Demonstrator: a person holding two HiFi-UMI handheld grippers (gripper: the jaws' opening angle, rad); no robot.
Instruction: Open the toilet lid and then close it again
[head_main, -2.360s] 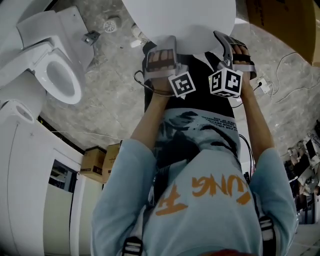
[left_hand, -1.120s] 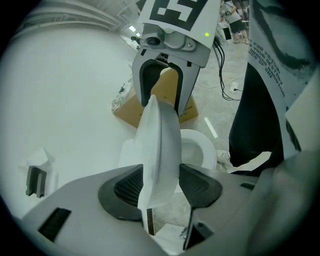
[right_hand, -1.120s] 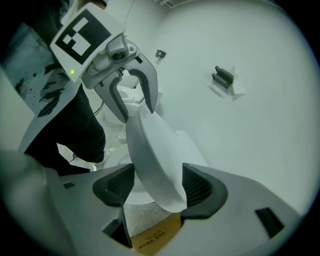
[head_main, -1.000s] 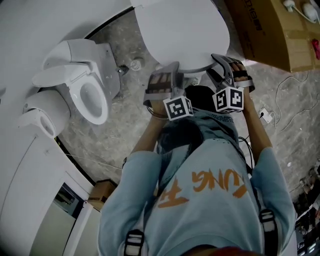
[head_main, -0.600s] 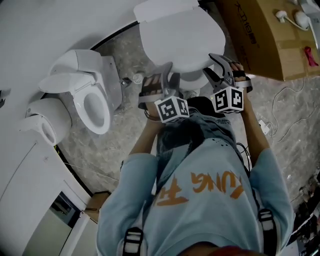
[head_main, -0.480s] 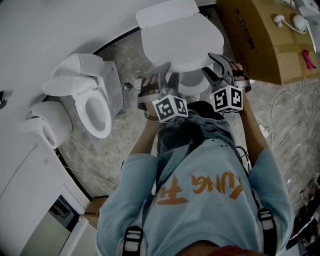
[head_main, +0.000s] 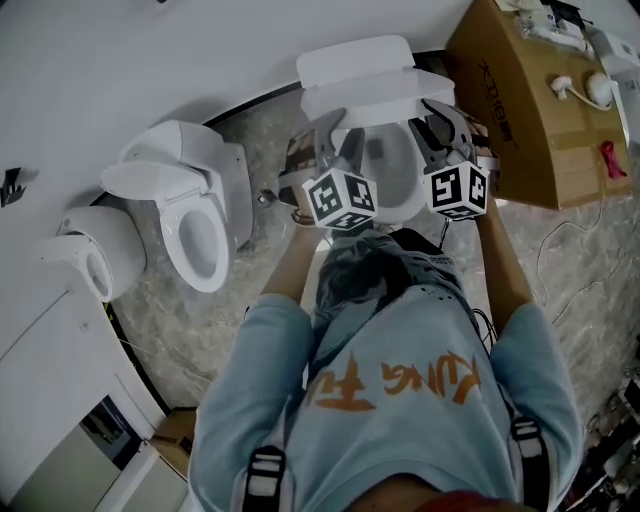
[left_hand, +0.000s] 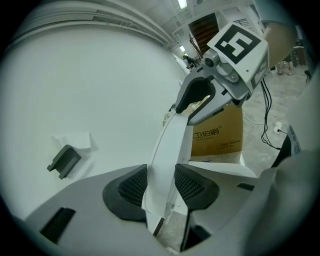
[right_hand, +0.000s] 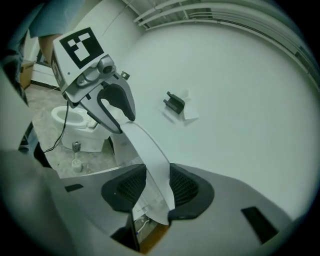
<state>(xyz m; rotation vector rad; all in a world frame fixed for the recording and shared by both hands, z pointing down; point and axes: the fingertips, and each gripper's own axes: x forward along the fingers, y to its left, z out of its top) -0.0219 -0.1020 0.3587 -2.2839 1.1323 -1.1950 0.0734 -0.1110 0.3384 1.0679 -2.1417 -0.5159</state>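
1. Head view: A person in a pale blue shirt (head_main: 400, 400) stood facing a toilet (head_main: 392, 175) at the far wall.
2. The toilet lid (head_main: 375, 92) was raised steeply, close to the tank, and the bowl lay open below it.
3. The left gripper (head_main: 335, 135) was at the lid's left rim and the right gripper (head_main: 440, 115) at its right rim, each reaching up from in front of the bowl.
4. A second toilet (head_main: 195, 230) with its seat uncovered stood to the left. A cardboard box (head_main: 525, 110) stood to the right, just beside the right gripper.
5. Left gripper view: The toilet lid (left_hand: 167, 145) appeared edge-on as a thin white strip running away from the camera.
6. The left gripper (left_hand: 162, 186) had the lid's rim between its fingers (left_hand: 131, 189). They were closing, and both dark pads lay against the rim.
7. At the strip's far end the right gripper (left_hand: 194, 106) met the same lid, with the cardboard box (left_hand: 216, 136) behind it. A small grey bracket (left_hand: 64, 160) was fixed to the white wall on the left.
8. Right gripper view: The right gripper (right_hand: 152, 189) also had the toilet lid (right_hand: 142, 145) between its fingers (right_hand: 184, 189). They were closing too, with a pad on each face of the rim.
9. The left gripper (right_hand: 117, 114) gripped the lid's far end. The second toilet (right_hand: 70, 122) stood on the floor beyond it, at the left.
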